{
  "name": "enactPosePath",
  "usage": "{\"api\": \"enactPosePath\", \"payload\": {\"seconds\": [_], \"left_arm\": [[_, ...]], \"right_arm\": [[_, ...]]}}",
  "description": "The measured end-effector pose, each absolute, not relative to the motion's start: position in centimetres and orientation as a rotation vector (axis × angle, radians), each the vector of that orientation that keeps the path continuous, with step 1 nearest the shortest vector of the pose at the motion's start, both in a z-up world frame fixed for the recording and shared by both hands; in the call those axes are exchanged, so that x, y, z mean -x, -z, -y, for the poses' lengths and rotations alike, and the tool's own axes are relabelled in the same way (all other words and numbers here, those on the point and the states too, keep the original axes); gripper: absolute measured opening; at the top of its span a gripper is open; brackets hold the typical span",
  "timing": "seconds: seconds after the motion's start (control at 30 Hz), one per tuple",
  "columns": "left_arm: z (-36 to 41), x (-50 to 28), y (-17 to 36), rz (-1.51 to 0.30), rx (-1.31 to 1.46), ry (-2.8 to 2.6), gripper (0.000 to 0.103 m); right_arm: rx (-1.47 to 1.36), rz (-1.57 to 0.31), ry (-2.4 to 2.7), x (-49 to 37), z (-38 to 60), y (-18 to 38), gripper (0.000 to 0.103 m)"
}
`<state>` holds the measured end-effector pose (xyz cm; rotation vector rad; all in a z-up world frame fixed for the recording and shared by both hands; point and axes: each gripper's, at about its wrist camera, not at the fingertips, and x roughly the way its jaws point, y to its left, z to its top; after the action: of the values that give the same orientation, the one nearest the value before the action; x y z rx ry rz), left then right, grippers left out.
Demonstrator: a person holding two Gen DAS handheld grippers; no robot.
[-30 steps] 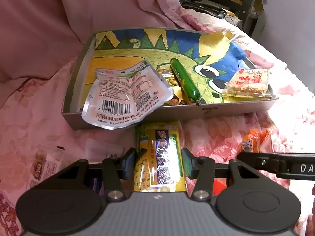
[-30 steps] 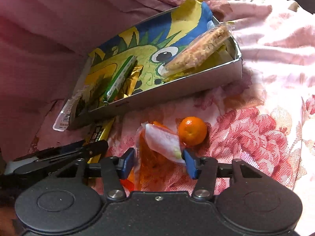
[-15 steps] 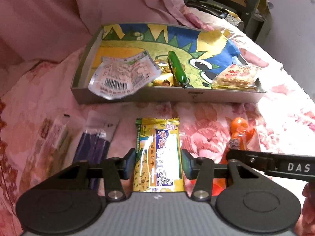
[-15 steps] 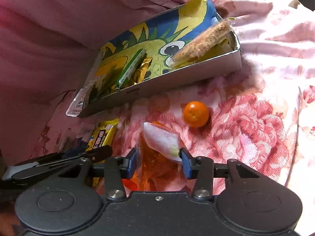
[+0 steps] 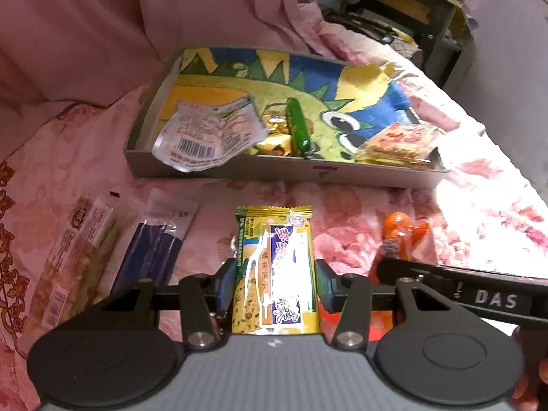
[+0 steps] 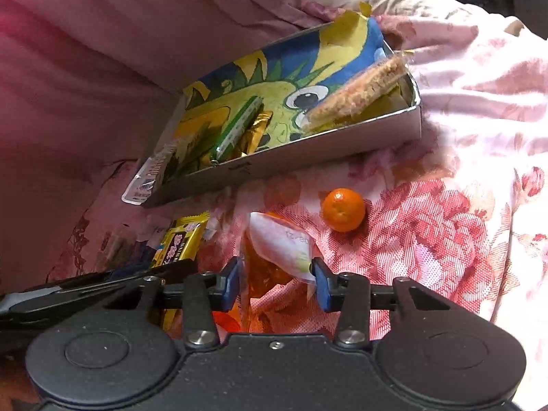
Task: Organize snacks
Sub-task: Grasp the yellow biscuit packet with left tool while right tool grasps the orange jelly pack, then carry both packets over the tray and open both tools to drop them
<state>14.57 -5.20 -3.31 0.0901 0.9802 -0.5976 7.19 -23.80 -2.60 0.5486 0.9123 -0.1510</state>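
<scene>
Both grippers lifted; tray (image 5: 239, 171) now farther beyond the jaws.
Left gripper (image 5: 275, 282) clenches yellow packet (image 5: 274, 274); right gripper (image 6: 276, 282) closing on orange pouch (image 6: 274, 257); mandarin (image 6: 343, 209) beyond right jaw.

Both snack packets have risen; the orange packet (image 6: 274, 260) is being squeezed tighter.

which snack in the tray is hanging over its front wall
The silver pouch with the barcode, at the tray's left end; the green stick and the cracker pack lie inside.

The yellow snack packet (image 5: 274, 274) has its near end hidden.
</scene>
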Motion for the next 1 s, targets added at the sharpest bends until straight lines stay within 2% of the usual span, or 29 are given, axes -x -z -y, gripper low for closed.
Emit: {"api": "enactPosePath", "payload": {"seconds": [0.43, 0.73, 1.0], "left_arm": [[4.6, -13.0, -0.1, -0.828, 0.007, 0.572, 0.052], [3.8, -13.0, -1.1, -0.742, 0.114, 0.585, 0.052], [4.9, -16.5, -2.4, -0.621, 0.16, 0.496, 0.052]], "right_arm": [[-0.399, -0.735, 0.173, -5.6, 23.2, -0.8, 0.045], [-0.393, -0.664, 0.185, -6.2, 24.8, -1.9, 0.045], [-0.425, -0.586, 0.205, -7.8, 26.1, -2.3, 0.045]]}}
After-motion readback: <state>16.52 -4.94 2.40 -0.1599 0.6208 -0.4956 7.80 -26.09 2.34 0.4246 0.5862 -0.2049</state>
